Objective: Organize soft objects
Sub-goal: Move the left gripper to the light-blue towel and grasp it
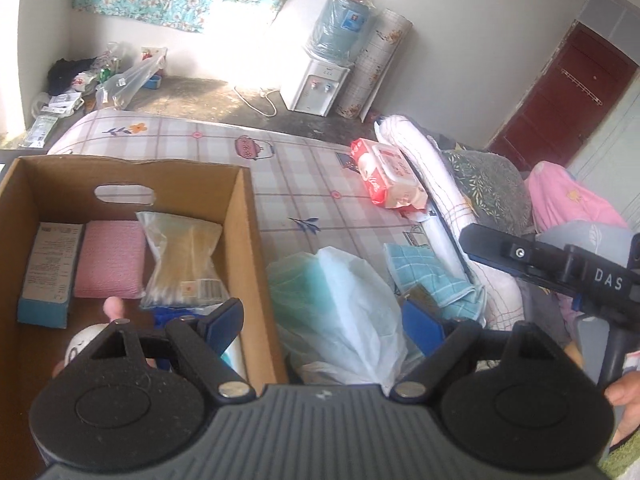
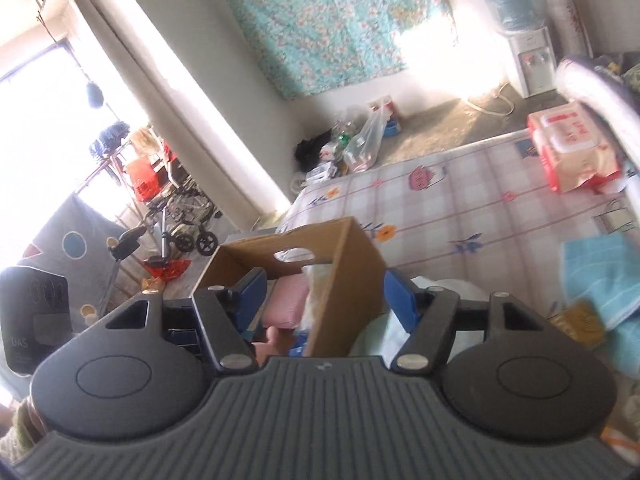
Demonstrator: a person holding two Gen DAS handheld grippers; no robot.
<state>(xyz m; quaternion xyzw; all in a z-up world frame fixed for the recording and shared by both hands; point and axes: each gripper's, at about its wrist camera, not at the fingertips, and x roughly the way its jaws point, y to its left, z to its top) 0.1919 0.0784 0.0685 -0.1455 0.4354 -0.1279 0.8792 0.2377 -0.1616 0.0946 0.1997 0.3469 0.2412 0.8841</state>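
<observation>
An open cardboard box [image 1: 244,236] sits on a bed with a checked, flower-printed sheet [image 1: 304,184]. Inside the box, side by side along its floor, lie a blue-and-white carton [image 1: 50,270], a pink spongy pad [image 1: 110,258] and a clear bag of cotton swabs [image 1: 184,258]. Just outside the box's right wall, touching it, rests a white plastic bag with green material inside [image 1: 340,308]. Beside that bag lies a folded teal checked cloth [image 1: 428,276]. Farther up the bed sits a red-and-white pack of wipes [image 1: 388,178], next to rolled bedding [image 1: 424,168].

The left gripper [image 1: 324,322] hovers above the box's right wall with its jaws wide apart and nothing between the pads: one blue finger hangs over the box interior near the swab bag, the other over the white bag and cloth. The right gripper [image 2: 324,300] likewise stands with jaws apart and empty, straddling the same box wall in its own view, the pink pad and swab bag showing beyond its left finger, the white bag under its right. In the left wrist view, the right gripper's black body enters from the right edge, held by a hand [image 1: 624,400].

On the floor beyond the bed stand a water dispenser [image 1: 320,84] and a heap of bags [image 1: 100,84].
</observation>
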